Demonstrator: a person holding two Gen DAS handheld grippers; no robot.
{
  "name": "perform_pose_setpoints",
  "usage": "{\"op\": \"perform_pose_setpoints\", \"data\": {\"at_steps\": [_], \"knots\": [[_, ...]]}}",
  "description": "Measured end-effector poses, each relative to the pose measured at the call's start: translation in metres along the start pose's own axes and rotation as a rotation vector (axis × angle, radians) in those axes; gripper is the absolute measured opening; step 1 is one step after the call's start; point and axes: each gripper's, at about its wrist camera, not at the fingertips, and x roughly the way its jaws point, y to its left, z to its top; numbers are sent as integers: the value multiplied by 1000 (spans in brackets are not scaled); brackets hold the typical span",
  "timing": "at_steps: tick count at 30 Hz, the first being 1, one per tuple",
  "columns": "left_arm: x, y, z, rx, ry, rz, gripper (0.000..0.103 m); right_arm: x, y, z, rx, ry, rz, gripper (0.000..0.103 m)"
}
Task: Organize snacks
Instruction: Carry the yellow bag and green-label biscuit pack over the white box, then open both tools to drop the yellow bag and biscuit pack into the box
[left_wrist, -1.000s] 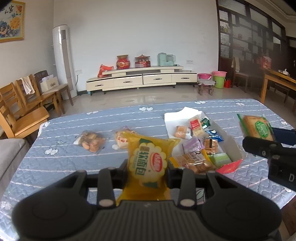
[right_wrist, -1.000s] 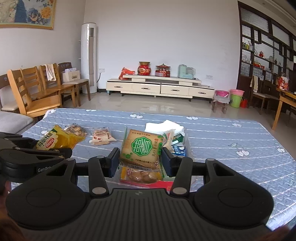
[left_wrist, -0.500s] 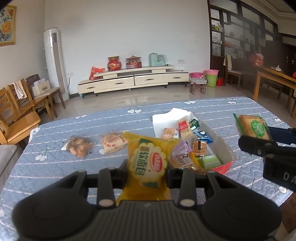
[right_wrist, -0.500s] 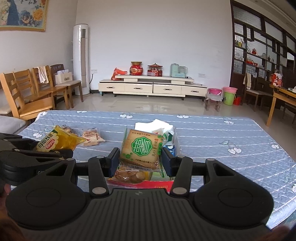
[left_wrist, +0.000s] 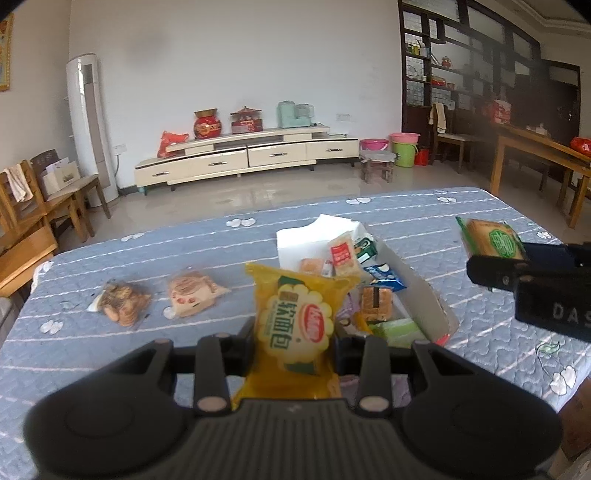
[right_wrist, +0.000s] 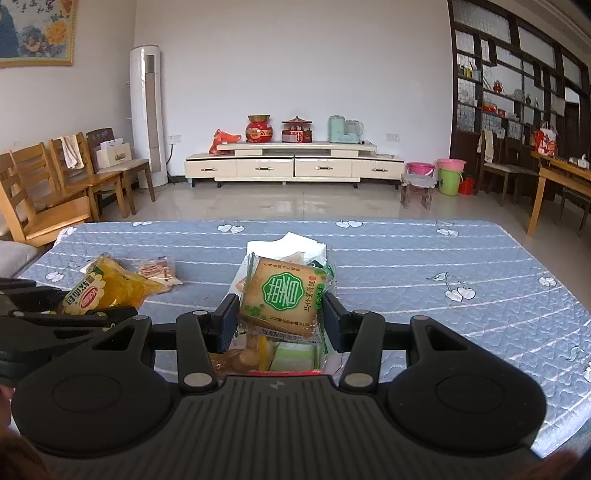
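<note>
1. Left wrist view: the left gripper (left_wrist: 293, 341) is clamped on a yellow bread packet (left_wrist: 295, 325), held upright above the near edge of a table under a blue quilted cloth (left_wrist: 424, 218).
2. Just beyond and right of the packet, an open white box (left_wrist: 417, 291) lies on the cloth, crowded with small wrapped snacks, among them a red-labelled pack (left_wrist: 341, 251) and a blue pack (left_wrist: 384, 277).
3. Left of the box, two clear cookie bags (left_wrist: 122, 304) (left_wrist: 192, 297) lie side by side on the cloth, apart from the box.
4. At the right edge, the right gripper (left_wrist: 491, 254) carries a green-labelled cracker pack (left_wrist: 493, 240) above the table.
5. Right wrist view: the right gripper (right_wrist: 279, 319) grips the green-labelled cracker pack (right_wrist: 282, 295) between its two pads, directly over the white box (right_wrist: 291, 358), whose contents show under the pack.
6. At the left, the left gripper (right_wrist: 74, 314) holds the yellow bread packet (right_wrist: 107, 288) clear of the cloth; one cookie bag (right_wrist: 157, 271) lies on the table behind it.
7. Beyond the table stand wooden chairs (right_wrist: 55, 192), a cream TV cabinet (right_wrist: 295, 166) and a tall white air conditioner (right_wrist: 149, 114).
</note>
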Motion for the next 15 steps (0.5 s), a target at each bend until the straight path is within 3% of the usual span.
{"op": "perform_pose_setpoints", "data": {"at_steps": [9,12,14,15], "knots": [[39,-23,13,13,22,-71,36,50,-20,12,20,48,2,60],[52,-31,15,21,30,-130,37,66,-21,14,16,62,3,60],[61,-35,15,27,36,-177,43,78,-23,16,20,71,4,60],[64,-37,14,30,32,-178,59,84,-24,16,22,75,8,62]]}}
